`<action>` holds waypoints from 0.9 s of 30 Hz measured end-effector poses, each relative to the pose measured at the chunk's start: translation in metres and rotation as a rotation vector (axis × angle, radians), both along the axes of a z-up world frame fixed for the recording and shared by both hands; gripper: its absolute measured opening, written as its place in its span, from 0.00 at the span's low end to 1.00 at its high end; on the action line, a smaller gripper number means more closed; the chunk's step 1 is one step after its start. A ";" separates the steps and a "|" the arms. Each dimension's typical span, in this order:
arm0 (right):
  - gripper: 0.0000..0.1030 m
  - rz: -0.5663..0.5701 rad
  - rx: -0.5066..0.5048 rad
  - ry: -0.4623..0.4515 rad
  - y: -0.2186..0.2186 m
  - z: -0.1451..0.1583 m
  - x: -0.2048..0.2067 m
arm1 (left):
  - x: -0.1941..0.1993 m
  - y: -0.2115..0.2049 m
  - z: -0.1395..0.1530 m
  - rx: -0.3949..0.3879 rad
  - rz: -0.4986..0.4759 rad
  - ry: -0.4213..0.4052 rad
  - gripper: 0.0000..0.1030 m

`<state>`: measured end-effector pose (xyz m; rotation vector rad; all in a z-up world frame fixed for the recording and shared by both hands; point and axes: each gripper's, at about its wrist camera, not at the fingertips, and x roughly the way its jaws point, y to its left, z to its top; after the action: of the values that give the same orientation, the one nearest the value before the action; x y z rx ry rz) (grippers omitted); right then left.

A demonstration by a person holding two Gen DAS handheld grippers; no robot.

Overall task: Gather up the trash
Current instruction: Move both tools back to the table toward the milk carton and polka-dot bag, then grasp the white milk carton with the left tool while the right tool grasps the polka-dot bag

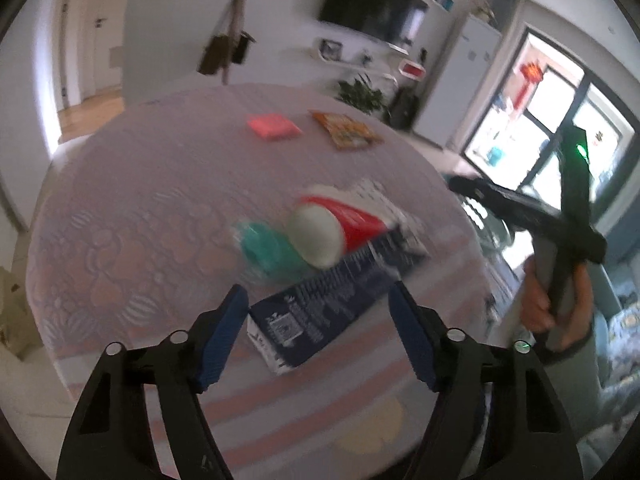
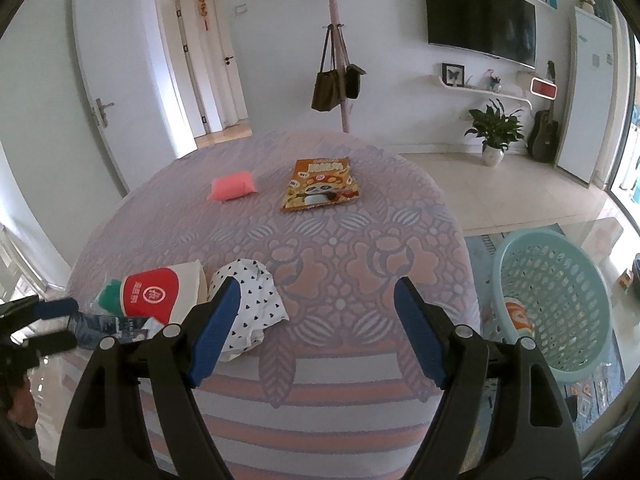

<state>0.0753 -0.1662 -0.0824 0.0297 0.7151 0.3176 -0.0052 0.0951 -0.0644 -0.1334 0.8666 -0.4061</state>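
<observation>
Tongs both agape, left tongs (image 1: 316, 304) straddling dark carton (image 1: 332, 300), right tongs (image 2: 318, 300) empty.

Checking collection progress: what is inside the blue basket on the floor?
In the right wrist view, one orange-and-white wrapper lies against the near wall of the basket. The rest of the visible inside looks bare. The near rim and the right tool hide part of the bottom.

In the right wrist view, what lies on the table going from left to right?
Dark blue carton → red and white paper cup → heart-dotted white cloth → orange panda snack bag, which sits farther back; off the table edge, the light blue basket.
</observation>
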 end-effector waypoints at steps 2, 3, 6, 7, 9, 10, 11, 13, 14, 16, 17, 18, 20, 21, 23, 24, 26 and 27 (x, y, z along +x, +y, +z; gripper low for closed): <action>0.73 0.008 -0.001 0.006 0.002 -0.002 0.001 | -0.007 -0.008 0.001 -0.009 -0.041 0.016 0.66; 0.73 0.011 0.000 0.010 0.003 -0.003 0.001 | -0.010 -0.012 0.002 -0.014 -0.061 0.024 0.66; 0.73 0.024 0.007 0.036 0.005 -0.010 0.005 | -0.013 -0.026 -0.001 -0.019 -0.109 0.048 0.67; 0.73 0.025 0.009 0.044 0.005 -0.012 0.006 | -0.012 -0.032 -0.003 -0.001 -0.107 0.055 0.67; 0.73 0.030 0.013 0.066 0.005 -0.017 0.008 | -0.006 -0.044 -0.009 0.035 -0.109 0.070 0.67; 0.73 0.031 0.015 0.074 0.004 -0.020 0.009 | -0.001 -0.052 -0.015 0.055 -0.113 0.091 0.67; 0.73 0.032 0.016 0.081 0.004 -0.021 0.010 | 0.002 -0.057 -0.019 0.067 -0.115 0.106 0.67; 0.73 0.042 0.021 0.091 0.005 -0.023 0.012 | 0.008 -0.067 -0.027 0.095 -0.128 0.127 0.68; 0.73 0.048 0.023 0.093 0.005 -0.023 0.012 | 0.010 -0.070 -0.028 0.085 -0.142 0.127 0.69; 0.73 0.059 0.021 0.090 0.007 -0.022 0.011 | 0.009 -0.073 -0.030 0.068 -0.156 0.137 0.73; 0.73 0.068 0.016 0.089 0.010 -0.021 0.012 | 0.009 -0.075 -0.030 0.074 -0.154 0.135 0.75; 0.73 0.076 0.014 0.089 0.012 -0.021 0.012 | 0.007 -0.076 -0.030 0.085 -0.156 0.130 0.77; 0.73 0.112 0.004 0.094 0.021 -0.022 0.014 | 0.003 -0.078 -0.031 0.088 -0.182 0.129 0.78; 0.73 0.124 0.002 0.097 0.023 -0.023 0.014 | 0.001 -0.080 -0.031 0.089 -0.189 0.130 0.80; 0.73 0.155 -0.006 0.116 0.032 -0.027 0.016 | -0.002 -0.082 -0.033 0.096 -0.205 0.137 0.82; 0.73 0.164 -0.012 0.122 0.036 -0.028 0.017 | -0.003 -0.084 -0.035 0.107 -0.210 0.141 0.82; 0.73 0.179 -0.043 0.135 0.044 -0.032 0.019 | -0.003 -0.090 -0.040 0.146 -0.205 0.148 0.82; 0.73 0.183 -0.062 0.141 0.048 -0.034 0.020 | -0.004 -0.093 -0.043 0.166 -0.204 0.144 0.82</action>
<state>0.0954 -0.1182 -0.1160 -0.0729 0.8694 0.4720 -0.0097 0.0026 -0.1072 0.0810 1.0565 -0.5176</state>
